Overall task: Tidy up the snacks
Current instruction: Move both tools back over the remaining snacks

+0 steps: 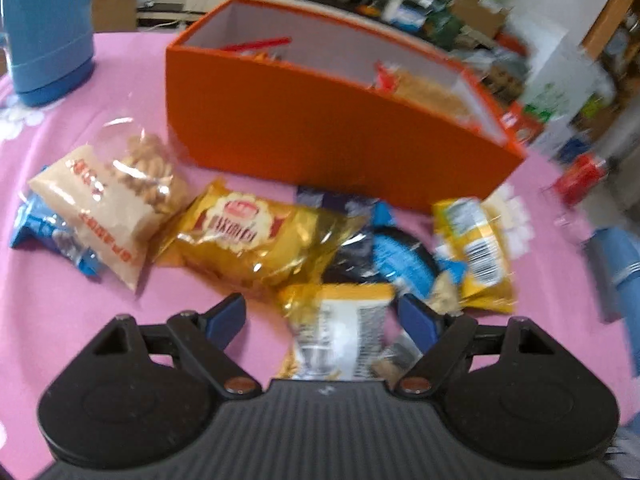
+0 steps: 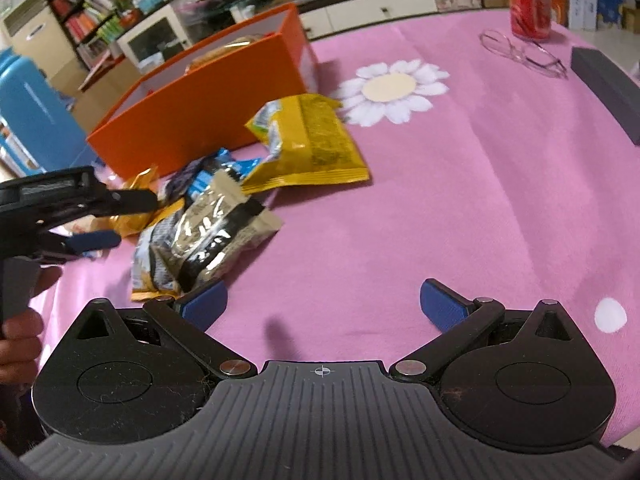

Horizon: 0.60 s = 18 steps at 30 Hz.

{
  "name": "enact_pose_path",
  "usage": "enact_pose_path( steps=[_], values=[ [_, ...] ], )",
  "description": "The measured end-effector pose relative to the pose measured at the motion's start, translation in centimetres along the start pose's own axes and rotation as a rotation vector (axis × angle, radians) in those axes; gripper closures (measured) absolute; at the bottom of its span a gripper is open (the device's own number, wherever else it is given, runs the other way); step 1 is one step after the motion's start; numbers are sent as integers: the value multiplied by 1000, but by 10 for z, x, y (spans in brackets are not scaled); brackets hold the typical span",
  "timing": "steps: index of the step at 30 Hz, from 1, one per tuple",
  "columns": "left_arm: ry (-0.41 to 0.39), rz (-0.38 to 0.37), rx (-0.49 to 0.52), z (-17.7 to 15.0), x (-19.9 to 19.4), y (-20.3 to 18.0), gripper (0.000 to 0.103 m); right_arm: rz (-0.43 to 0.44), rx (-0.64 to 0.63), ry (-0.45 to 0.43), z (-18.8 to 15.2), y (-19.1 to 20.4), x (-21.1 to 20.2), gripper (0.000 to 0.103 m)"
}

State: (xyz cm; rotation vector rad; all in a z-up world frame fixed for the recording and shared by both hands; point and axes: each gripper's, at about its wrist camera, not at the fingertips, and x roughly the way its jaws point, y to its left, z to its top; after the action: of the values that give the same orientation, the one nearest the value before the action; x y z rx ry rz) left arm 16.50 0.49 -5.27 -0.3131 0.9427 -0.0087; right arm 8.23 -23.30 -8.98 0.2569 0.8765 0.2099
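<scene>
An orange box [image 1: 312, 128] stands on the pink tablecloth with a few snack packets inside it. In front of it lie loose packets: a beige cookie bag [image 1: 108, 200], a blue packet [image 1: 44, 236], a gold packet [image 1: 256, 236], a dark blue one [image 1: 392, 256] and a yellow one [image 1: 476, 252]. My left gripper [image 1: 320, 318] is open just above a yellow-and-white packet [image 1: 340, 328], its pads apart from it. In the right wrist view my right gripper [image 2: 323, 304] is open over bare cloth, beside a black-and-beige packet [image 2: 216, 232]. The yellow packet [image 2: 312, 144] and the box [image 2: 200, 108] lie beyond.
A blue jug [image 1: 48, 40] stands left of the box. At the far right of the table are a red can [image 2: 528, 0], a pair of glasses [image 2: 520, 54] and a dark grey block [image 2: 608, 88]. A hand [image 2: 20, 340] holds the left gripper [image 2: 134, 220].
</scene>
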Motion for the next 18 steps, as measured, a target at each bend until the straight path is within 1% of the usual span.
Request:
enact_pose_path(
  steps=[2,4,5,7,10,12,14,15,18],
  values=[
    [13,40,46,-7,5,-6,22,4,11,-1,0,-3,1,9],
    [34,64,87,-16,7,-10,24,8,10,0,1,-4,1,9],
    [25,77,111,-21,4,-10,24,9,7,2,1,-3,1,9],
    [23,88,137,-31,-2,-6,29,7,3,5,1,-3,0,9],
    [16,95,149,-43,-15,11,35,9,-10,6,1,-2,-3,9],
    [14,109,159,-49,-24,26,35,8,-21,12,1,1,-2,9],
    [16,141,175,-53,-29,39,35,14,-30,17,0,4,-1,9],
    [16,157,184,-55,-33,46,33,18,-35,19,0,7,-1,9],
    [15,166,177,-61,-43,66,33,30,-65,25,0,18,0,9]
  ],
)
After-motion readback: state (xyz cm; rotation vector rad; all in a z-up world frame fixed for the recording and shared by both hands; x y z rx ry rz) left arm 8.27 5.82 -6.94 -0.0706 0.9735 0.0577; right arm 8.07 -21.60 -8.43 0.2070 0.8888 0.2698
